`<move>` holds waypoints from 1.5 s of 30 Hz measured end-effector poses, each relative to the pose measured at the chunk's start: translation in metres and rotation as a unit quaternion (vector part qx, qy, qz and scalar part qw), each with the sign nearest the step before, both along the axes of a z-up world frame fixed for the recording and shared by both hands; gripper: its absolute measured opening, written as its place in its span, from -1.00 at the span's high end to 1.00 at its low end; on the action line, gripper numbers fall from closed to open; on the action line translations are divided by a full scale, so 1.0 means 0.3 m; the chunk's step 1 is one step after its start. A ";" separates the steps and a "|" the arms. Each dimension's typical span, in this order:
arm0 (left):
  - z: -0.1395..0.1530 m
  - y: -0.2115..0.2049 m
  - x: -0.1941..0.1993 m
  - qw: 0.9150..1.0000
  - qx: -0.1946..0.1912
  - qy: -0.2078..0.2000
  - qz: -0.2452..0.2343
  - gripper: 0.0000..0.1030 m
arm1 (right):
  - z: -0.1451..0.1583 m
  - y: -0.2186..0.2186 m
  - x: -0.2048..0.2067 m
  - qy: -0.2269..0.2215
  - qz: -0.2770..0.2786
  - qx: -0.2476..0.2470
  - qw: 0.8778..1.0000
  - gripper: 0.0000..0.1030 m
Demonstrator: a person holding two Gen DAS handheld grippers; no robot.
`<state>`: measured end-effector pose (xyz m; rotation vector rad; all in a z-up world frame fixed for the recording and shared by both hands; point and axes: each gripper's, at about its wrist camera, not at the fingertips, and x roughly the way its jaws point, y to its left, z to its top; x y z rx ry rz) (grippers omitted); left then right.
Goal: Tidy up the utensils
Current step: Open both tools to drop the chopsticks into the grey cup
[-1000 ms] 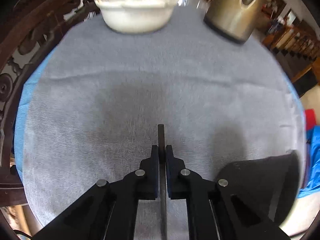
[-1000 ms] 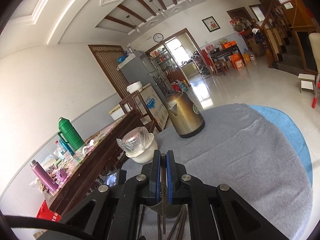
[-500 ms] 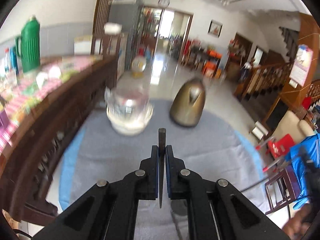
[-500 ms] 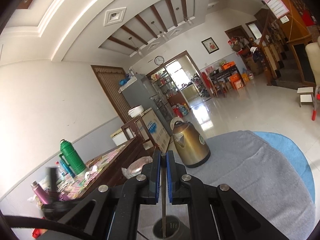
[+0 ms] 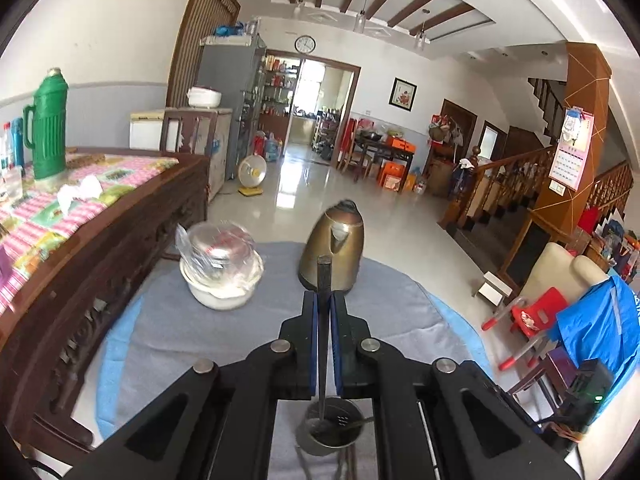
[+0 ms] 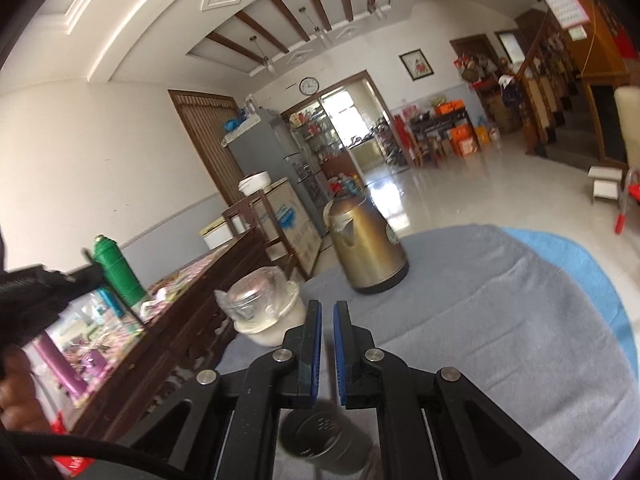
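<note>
Left gripper was clamped on a thin dark utensil, its lower tip hanging over the mouth of the perforated metal holder; another utensil lay inside. Right gripper stood with jaws narrowly parted, nothing between them, the holder directly beneath it and blurred. The holder sat near the near edge of the round table with its grey cloth. Toward the far edge stood a brass-coloured kettle and, left of it, a plastic-wrapped white bowl.
</note>
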<state>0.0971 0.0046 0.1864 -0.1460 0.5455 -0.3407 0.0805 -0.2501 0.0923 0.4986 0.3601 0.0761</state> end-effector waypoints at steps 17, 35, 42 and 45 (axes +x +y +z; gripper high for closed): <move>-0.198 -0.018 -0.133 0.998 0.054 0.043 -0.006 0.27 | -0.023 -0.101 -0.199 -0.014 -0.013 0.005 1.000 -0.26; -0.449 -0.033 -0.385 0.968 0.229 0.056 0.087 -0.52 | -0.259 -0.002 -0.323 0.097 0.065 -0.077 0.990 -0.10; -0.571 -0.018 -0.371 0.961 0.238 0.108 0.090 -0.52 | -0.365 0.006 -0.300 0.151 0.088 -0.058 0.983 -0.10; -0.619 -0.024 -0.362 0.958 0.244 0.124 0.087 -0.52 | -0.389 0.019 -0.289 0.161 0.093 -0.058 0.981 -0.10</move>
